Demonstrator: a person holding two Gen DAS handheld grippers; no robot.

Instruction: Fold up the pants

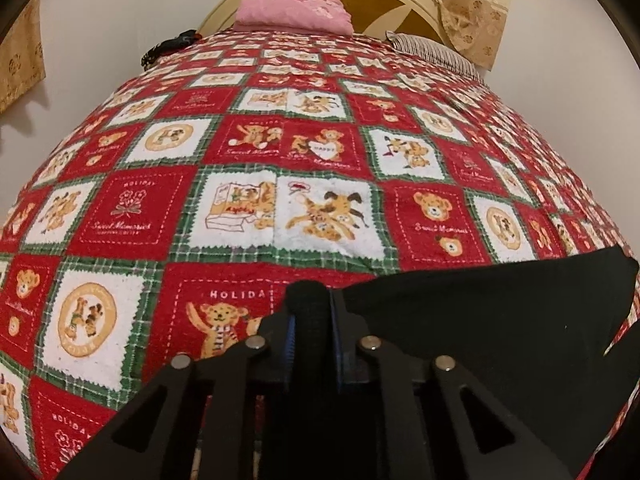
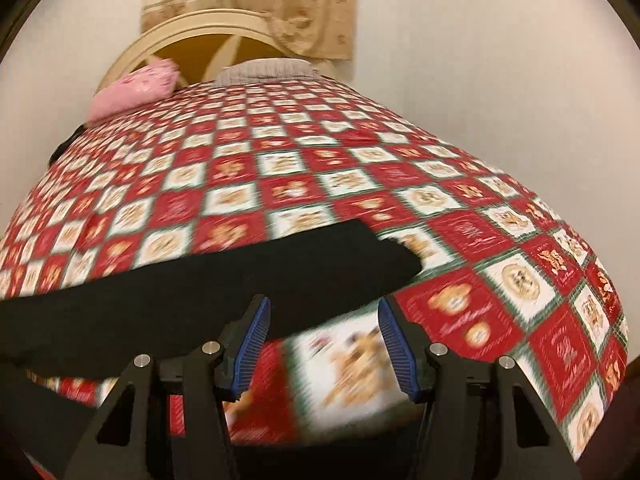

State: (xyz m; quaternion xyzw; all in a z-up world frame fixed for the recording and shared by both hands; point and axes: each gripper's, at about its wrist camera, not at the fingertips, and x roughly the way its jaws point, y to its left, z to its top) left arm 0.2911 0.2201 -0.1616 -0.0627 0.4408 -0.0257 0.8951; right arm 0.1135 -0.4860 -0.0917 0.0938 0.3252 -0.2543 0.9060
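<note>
Left gripper (image 1: 312, 320) has its jaws clenched on a bunched edge of the black pants (image 1: 480, 320), right gripper (image 2: 322, 344) hangs released over the bed (image 2: 320, 184), and the pants sprawl unfolded, so most folding looks left.

Right wrist view was motion-blurred throughout: bedspread (image 2: 320, 152) prints were unreadable, and the black pants (image 2: 200, 280) edge was smeared. Pants ran off the left edge there, extent unknown. In the left wrist view the pants (image 1: 480, 320) were cut off at the lower right, and the left gripper (image 1: 310, 304) covered the pinched fold, so its layers couldn't be counted. A dark item (image 1: 172, 46) at the far left bed edge was too small to identify. The striped pillow (image 1: 436, 50) was partly hidden behind the curtain (image 1: 472, 12).
</note>
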